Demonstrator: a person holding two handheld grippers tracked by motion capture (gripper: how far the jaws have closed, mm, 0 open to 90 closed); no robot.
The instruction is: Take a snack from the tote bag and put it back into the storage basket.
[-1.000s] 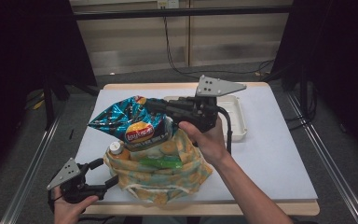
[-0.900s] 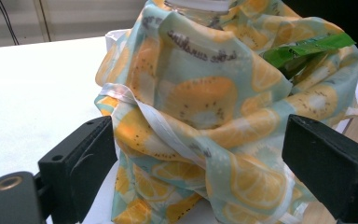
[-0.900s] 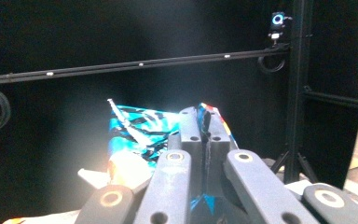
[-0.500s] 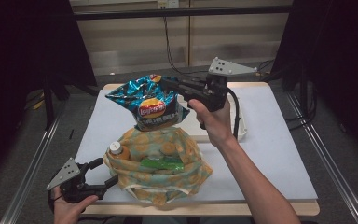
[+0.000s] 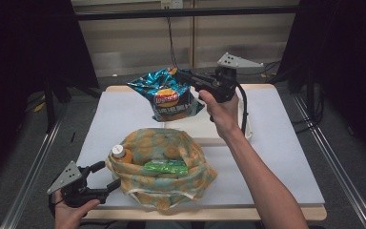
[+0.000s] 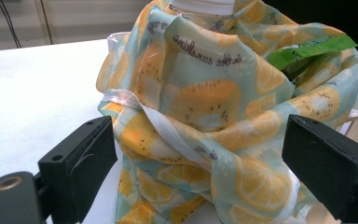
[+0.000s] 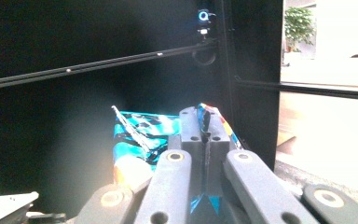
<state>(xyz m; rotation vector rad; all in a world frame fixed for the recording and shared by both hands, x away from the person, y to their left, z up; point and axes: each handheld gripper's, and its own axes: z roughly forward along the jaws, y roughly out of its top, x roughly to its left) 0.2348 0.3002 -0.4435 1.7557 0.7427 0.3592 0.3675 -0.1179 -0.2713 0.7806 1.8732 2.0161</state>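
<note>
White table (image 5: 286, 157), flat matte top; soft crumpled cloth bag (image 5: 164, 167) on it at near edge, lemon-slice print, script on fabric unclear, maybe "in the sunshine"; crinkly glossy blue foil chip bag (image 5: 169, 95) hanging over table's far side, red-yellow logo too small to read; right gripper (image 5: 183, 76) clenched on its top edge; left gripper (image 6: 191, 154) released, jaws straddling cloth bag's edge.

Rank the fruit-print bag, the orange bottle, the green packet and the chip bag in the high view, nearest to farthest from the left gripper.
From the left gripper:
1. Fruit-print bag, its edge between the open jaws.
2. Orange bottle, in the bag's near-left corner.
3. Green packet, mid-bag.
4. Chip bag, hanging from the right gripper over the table's far side.
</note>
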